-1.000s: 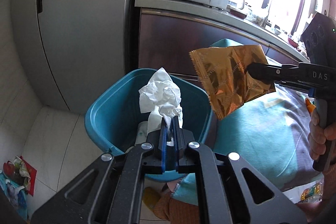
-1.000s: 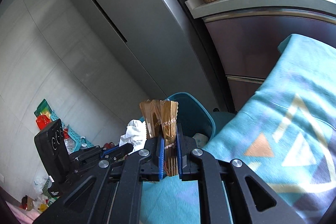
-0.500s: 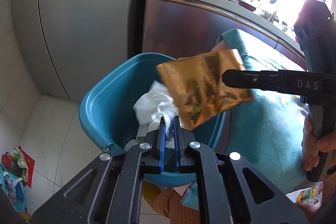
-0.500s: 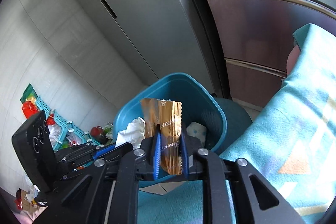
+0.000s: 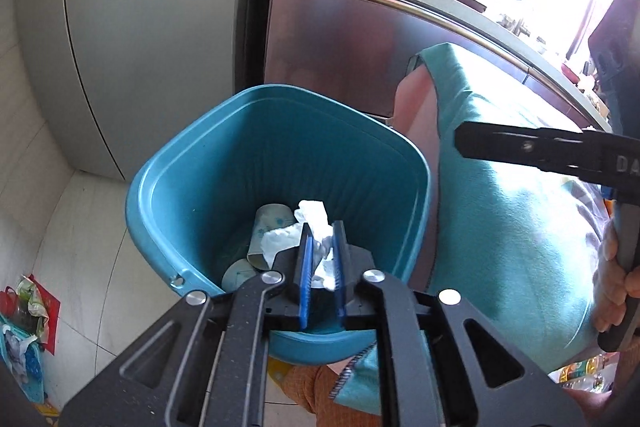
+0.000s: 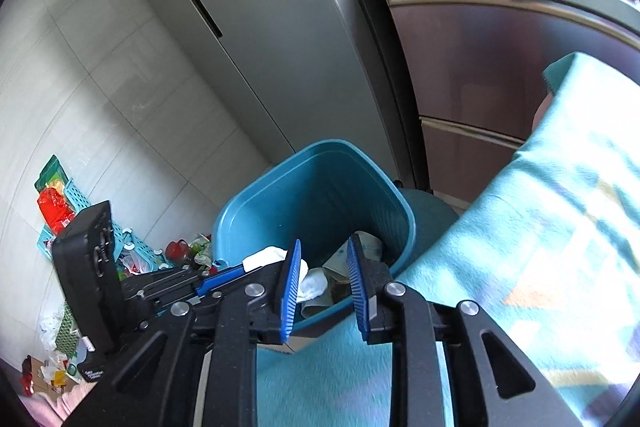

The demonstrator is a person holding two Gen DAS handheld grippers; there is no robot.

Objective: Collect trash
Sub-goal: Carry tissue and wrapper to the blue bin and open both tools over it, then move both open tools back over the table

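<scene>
Opening over the bin [image 5: 276, 155], the right gripper [image 6: 324, 281] has let the gold wrapper go; its jaws are spreading with nothing between them. One piece binned. The left gripper [image 5: 321, 255] has dipped inside the rim, jaws easing apart around the tissue [image 5: 314, 227], whose crumpled length stands roughly upright, tip up.

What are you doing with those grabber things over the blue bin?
A person is throwing trash away. The left gripper is low over the blue bin with a crumpled white tissue between its jaws, which are just starting to open. The right gripper has nothing between its jaws, and they are opening too.
</scene>
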